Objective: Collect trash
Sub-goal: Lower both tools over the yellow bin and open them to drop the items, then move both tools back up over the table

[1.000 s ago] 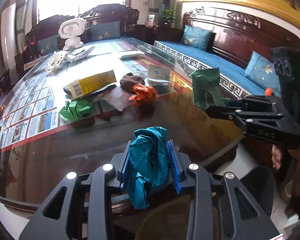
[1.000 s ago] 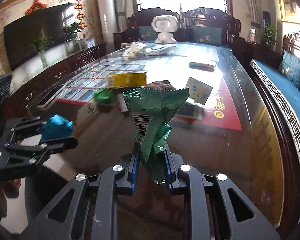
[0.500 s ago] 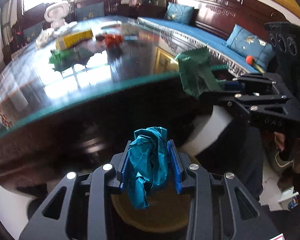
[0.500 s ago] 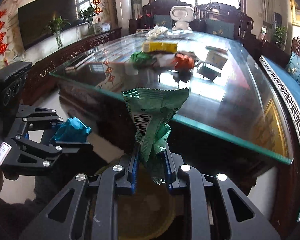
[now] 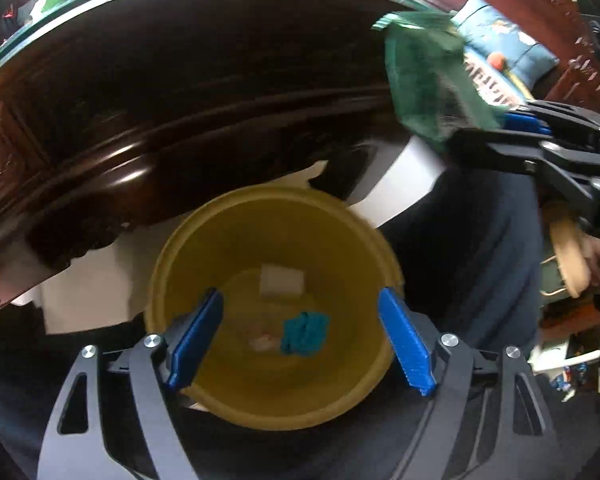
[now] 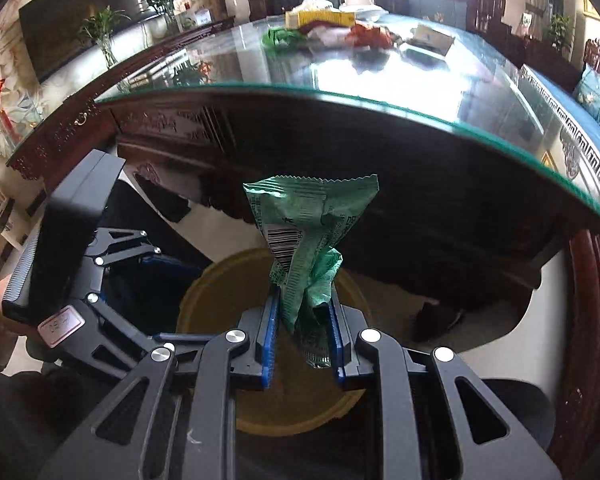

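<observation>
Left wrist view looks straight down into the yellow bin (image 5: 382,248) on the floor beside the counter (image 5: 188,80). The left gripper (image 5: 300,340) has just been opening: its blue fingers (image 5: 406,344) stand wide apart over the bin's mouth with nothing between them, and the teal wrapper (image 5: 305,333) lies on the bin's bottom near a pale block (image 5: 281,286). The right gripper (image 6: 303,340) is clamped on the lower end of the green snack wrapper (image 6: 312,220), which stands up from the blue fingers (image 6: 269,332) above the bin's far rim, as the right wrist view shows it. From the left camera that gripper sits off to the side of the bin, so whether the wrapper is truly over the opening I cannot tell. The likely slip is releasing too early: a light, crumpled film wrapper can flutter sideways and land on the floor or on the person's dark-clothed leg (image 5: 476,240) beside the bin. It could also cling to a finger pad after opening. The two grippers are close together, so a hurried move could knock them. More trash (image 6: 364,34) waits on the counter's glass.
</observation>
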Demonstrator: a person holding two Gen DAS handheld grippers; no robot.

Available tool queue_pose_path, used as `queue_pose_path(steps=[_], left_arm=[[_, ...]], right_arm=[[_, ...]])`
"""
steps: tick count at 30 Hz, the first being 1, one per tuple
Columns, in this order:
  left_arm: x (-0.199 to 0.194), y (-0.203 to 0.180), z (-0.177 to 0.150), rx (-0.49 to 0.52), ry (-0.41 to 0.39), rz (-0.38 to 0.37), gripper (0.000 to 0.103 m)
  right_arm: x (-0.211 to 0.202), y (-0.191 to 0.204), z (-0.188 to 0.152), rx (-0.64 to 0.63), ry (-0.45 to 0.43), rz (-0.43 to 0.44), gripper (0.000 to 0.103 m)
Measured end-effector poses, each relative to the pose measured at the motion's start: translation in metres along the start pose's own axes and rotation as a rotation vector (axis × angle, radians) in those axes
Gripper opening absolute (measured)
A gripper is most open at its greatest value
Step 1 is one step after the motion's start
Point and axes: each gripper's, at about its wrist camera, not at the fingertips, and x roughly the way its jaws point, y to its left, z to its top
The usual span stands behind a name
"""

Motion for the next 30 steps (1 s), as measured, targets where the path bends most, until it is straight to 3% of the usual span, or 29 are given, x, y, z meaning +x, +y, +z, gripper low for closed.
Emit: queue_pose_path(steps=[10,12,14,30], left_arm=[[-0.037,0.04,0.002,-0.062,-0.093,0.15,0.083],[-0.044,0.045,0.005,-0.071,-0.108,0.166,0.084],[-0.05,0.048,0.007,-0.077,-0.123,0.176,0.085],[-0.067,0.047,0.028,-0.072,-0.195,0.185,0.087]], right_arm=[[0.028,0.018,-0.005,-0.043,0.081,0.063,0.022],[0.03,0.022,-0.006,-0.064,0.089,0.068,0.034],[0.033,0.026,-0.007,-0.076,0.094,0.044,0.075],[0.019,0.025,0.002,-0.095,0.026,0.026,0.072]])
